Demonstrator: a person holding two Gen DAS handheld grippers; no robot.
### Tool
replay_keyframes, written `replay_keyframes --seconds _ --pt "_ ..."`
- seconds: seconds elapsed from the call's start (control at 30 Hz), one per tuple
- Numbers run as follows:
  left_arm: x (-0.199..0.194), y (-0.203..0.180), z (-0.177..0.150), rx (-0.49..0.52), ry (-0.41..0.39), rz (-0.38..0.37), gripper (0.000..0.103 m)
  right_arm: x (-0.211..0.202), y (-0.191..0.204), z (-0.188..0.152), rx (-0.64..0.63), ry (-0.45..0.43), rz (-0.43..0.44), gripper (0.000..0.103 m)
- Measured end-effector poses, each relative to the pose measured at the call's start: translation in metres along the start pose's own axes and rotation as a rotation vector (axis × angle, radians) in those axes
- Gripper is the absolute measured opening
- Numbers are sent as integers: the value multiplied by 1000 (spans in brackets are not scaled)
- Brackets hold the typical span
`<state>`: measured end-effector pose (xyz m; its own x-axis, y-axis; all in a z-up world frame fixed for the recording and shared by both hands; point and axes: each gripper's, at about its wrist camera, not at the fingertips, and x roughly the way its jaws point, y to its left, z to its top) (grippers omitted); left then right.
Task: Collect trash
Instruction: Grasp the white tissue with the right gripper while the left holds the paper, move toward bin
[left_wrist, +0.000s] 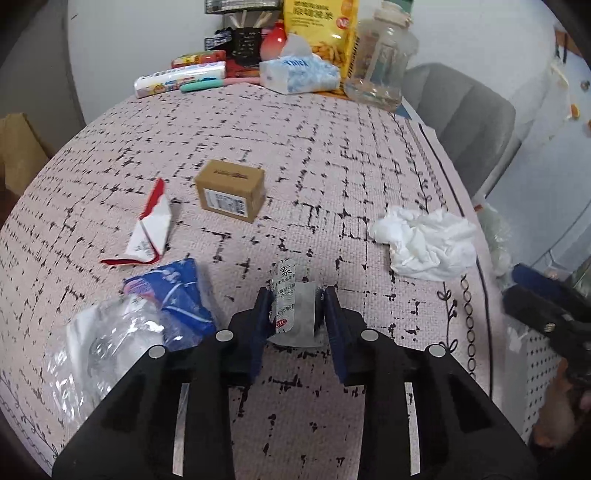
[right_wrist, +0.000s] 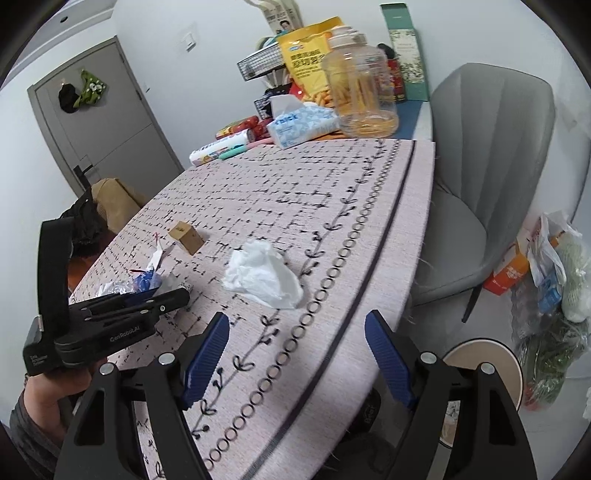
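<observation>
My left gripper (left_wrist: 295, 297) is shut on a silver printed sachet (left_wrist: 286, 284) that stands crumpled on the patterned tablecloth (left_wrist: 332, 166). To its left lie a blue and clear plastic bag (left_wrist: 173, 291) and a torn red-and-white wrapper (left_wrist: 147, 229). A small cardboard box (left_wrist: 231, 192) sits farther back, and a crumpled white tissue (left_wrist: 424, 240) lies to the right. In the right wrist view my right gripper (right_wrist: 297, 315) hangs open over the table's near edge, with nothing between its fingers. The tissue (right_wrist: 262, 275) lies just beyond it, and the left gripper (right_wrist: 177, 295) is at the left.
A tissue box (left_wrist: 295, 74), a clear plastic jar (left_wrist: 380, 62), a yellow snack bag (left_wrist: 325, 29) and small packets crowd the table's far end. A grey chair (right_wrist: 480, 166) stands at the right edge. A round beige object (right_wrist: 480, 365) and full plastic bags (right_wrist: 554, 277) are on the floor.
</observation>
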<state>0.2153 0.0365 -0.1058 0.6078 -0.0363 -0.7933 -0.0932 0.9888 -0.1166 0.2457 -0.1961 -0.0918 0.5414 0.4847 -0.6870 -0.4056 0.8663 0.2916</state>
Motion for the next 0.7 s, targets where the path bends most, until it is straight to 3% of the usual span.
replay_keyframes --seconds 0.2,0.5,0.53,0.6,0.7 --pt "-27 9 2 -55 -56 -24 30 20 17 7 -44 20 14 68" --pt "-46 32 2 -136 -103 13 30 53 34 19 -142 74 -20 68" --pt "-49 35 2 -147 -111 16 30 56 36 19 -154 87 -20 64" --pt "-53 38 1 -158 -123 18 30 59 40 17 -175 134 -5 16" --pt "-59 39 0 -167 -137 16 30 51 50 13 -225 121 -13 4"
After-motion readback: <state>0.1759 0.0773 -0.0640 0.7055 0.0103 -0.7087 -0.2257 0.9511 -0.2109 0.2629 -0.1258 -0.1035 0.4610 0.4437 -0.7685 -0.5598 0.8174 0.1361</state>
